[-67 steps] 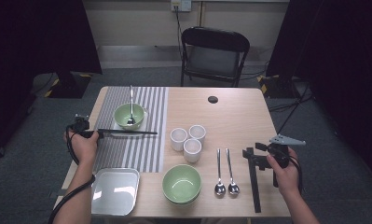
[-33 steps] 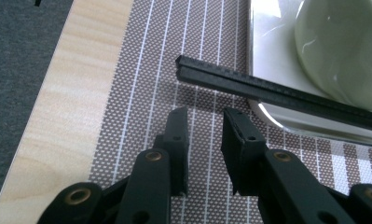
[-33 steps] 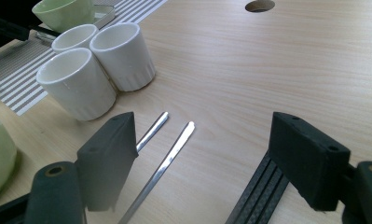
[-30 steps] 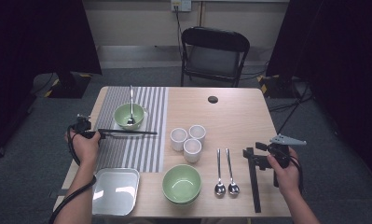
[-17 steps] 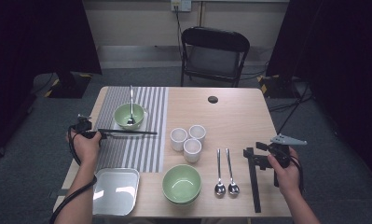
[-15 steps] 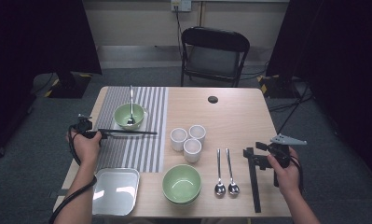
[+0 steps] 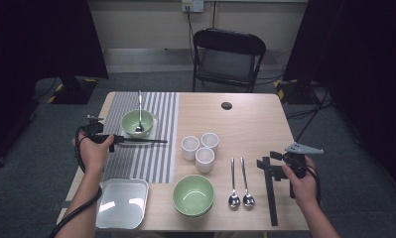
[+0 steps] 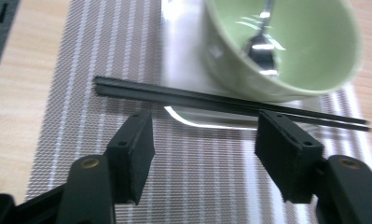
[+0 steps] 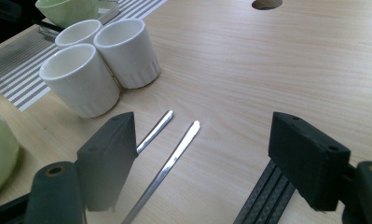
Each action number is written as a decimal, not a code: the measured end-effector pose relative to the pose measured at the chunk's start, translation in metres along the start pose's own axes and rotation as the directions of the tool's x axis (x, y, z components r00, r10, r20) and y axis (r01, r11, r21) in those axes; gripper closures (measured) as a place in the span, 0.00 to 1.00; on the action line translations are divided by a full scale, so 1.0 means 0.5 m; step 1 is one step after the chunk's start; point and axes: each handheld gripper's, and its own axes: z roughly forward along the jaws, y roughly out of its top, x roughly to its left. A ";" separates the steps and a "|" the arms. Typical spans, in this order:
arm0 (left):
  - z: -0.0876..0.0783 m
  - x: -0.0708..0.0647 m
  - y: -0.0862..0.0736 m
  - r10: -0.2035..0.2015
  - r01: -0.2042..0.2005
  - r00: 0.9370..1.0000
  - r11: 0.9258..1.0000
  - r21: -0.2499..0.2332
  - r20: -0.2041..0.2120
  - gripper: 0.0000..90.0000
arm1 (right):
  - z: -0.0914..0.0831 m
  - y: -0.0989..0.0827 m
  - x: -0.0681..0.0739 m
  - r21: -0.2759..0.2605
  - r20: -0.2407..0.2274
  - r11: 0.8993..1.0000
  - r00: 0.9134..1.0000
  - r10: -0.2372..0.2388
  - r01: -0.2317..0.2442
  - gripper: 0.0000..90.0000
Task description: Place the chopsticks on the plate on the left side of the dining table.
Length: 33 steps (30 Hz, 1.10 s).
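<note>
Just beyond open jaws: chopsticks (image 8: 230, 103) on mat (image 8: 81, 70).

My left gripper (image 7: 112, 141) hangs just off the left end of the chopsticks (image 7: 138, 141), its jaws having just been opening, with nothing gripped between them. The chopsticks lie on the striped mat (image 7: 147, 158), just in front of the bowl (image 7: 137, 122) that holds a spoon (image 7: 139, 111). Three cups (image 7: 199, 148) stand right of the mat, a second bowl (image 7: 193, 195) nearer me, a tray (image 7: 122, 203) left of it. My right gripper (image 7: 271, 166) rests over another chopstick pair (image 7: 270, 198), right of two spoons (image 7: 240, 183).
</note>
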 end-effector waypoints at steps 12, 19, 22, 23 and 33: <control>-0.033 -0.071 0.020 0.080 -0.081 0.996 0.997 0.019 0.044 0.34 | 0.001 0.000 -0.001 0.016 0.003 1.000 1.000 -0.014 0.014 0.25; -0.029 -0.093 0.014 0.101 -0.102 0.993 0.994 0.022 0.061 0.34 | 0.006 0.002 0.004 0.022 0.002 1.000 1.000 -0.023 0.023 0.25; -0.029 -0.101 0.013 0.099 -0.101 0.993 0.995 0.019 0.070 0.34 | 0.006 0.002 0.004 0.020 0.003 1.000 1.000 -0.020 0.020 0.25; -0.030 -0.103 0.013 0.108 -0.110 0.991 0.994 0.024 0.073 0.34 | 0.007 0.001 0.003 0.023 0.003 1.000 1.000 -0.021 0.021 0.25; -0.036 -0.132 0.003 0.134 -0.138 0.986 0.990 0.032 0.094 0.34 | 0.011 0.004 0.004 0.030 0.005 0.999 1.000 -0.030 0.030 0.25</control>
